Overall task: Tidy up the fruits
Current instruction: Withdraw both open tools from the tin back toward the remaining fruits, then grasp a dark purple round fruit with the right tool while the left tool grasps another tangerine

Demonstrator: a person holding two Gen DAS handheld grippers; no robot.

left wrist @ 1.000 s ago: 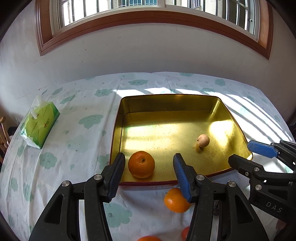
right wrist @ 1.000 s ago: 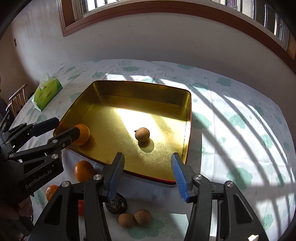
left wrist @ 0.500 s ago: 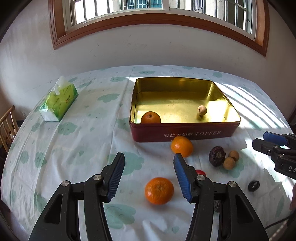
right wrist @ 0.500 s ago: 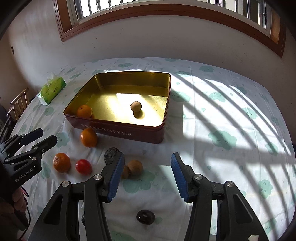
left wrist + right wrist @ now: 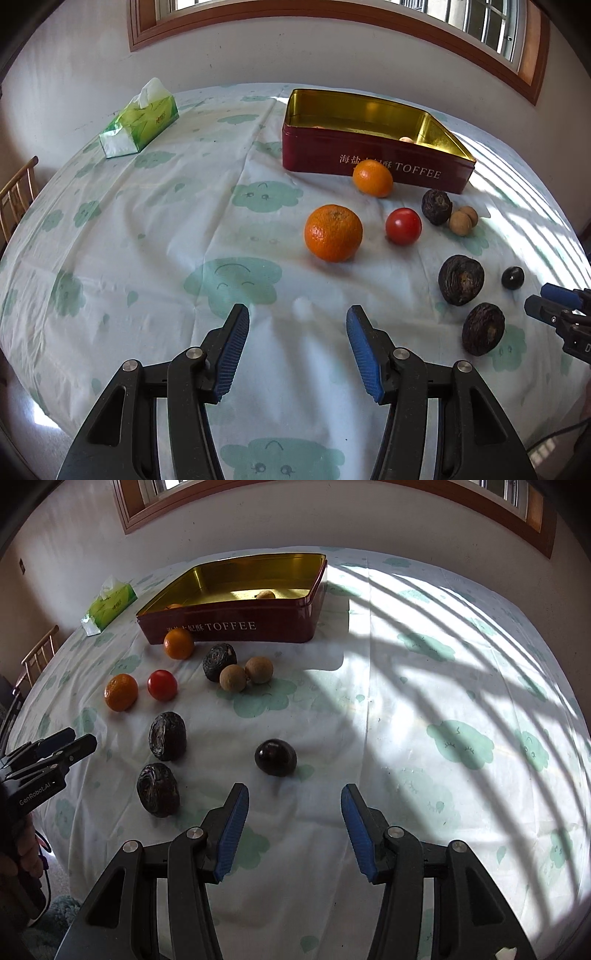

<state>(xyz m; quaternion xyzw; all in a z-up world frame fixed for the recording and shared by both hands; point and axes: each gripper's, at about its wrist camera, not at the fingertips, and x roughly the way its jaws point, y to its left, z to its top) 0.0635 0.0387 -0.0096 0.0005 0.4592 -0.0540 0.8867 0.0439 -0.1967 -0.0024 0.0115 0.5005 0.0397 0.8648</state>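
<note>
A red toffee tin (image 5: 373, 162) (image 5: 236, 627) with a gold inside holds an orange (image 5: 174, 606) and a small brown fruit (image 5: 265, 595). On the cloth before it lie a large orange (image 5: 333, 233) (image 5: 121, 692), a small orange (image 5: 373, 178) (image 5: 179, 643), a red tomato (image 5: 403, 226) (image 5: 162, 685), two brown longans (image 5: 463, 219) (image 5: 245, 674), three dark wrinkled fruits (image 5: 461, 285) (image 5: 167, 735) and a small dark round fruit (image 5: 512, 277) (image 5: 275, 757). My left gripper (image 5: 297, 345) (image 5: 59, 744) is open and empty, short of the large orange. My right gripper (image 5: 291, 825) (image 5: 546, 301) is open and empty, just short of the small dark fruit.
A green tissue pack (image 5: 140, 120) (image 5: 109, 605) lies at the far left of the round table. A wooden chair (image 5: 16, 195) stands beyond the left edge. The wall and window sill are behind the tin. Sunlit cloth stretches to the right (image 5: 461, 664).
Both grippers have pulled back from over the tin and dropped lower toward the table's near side. The fruits on the cloth now lie ahead of them. Both stayed open.
</note>
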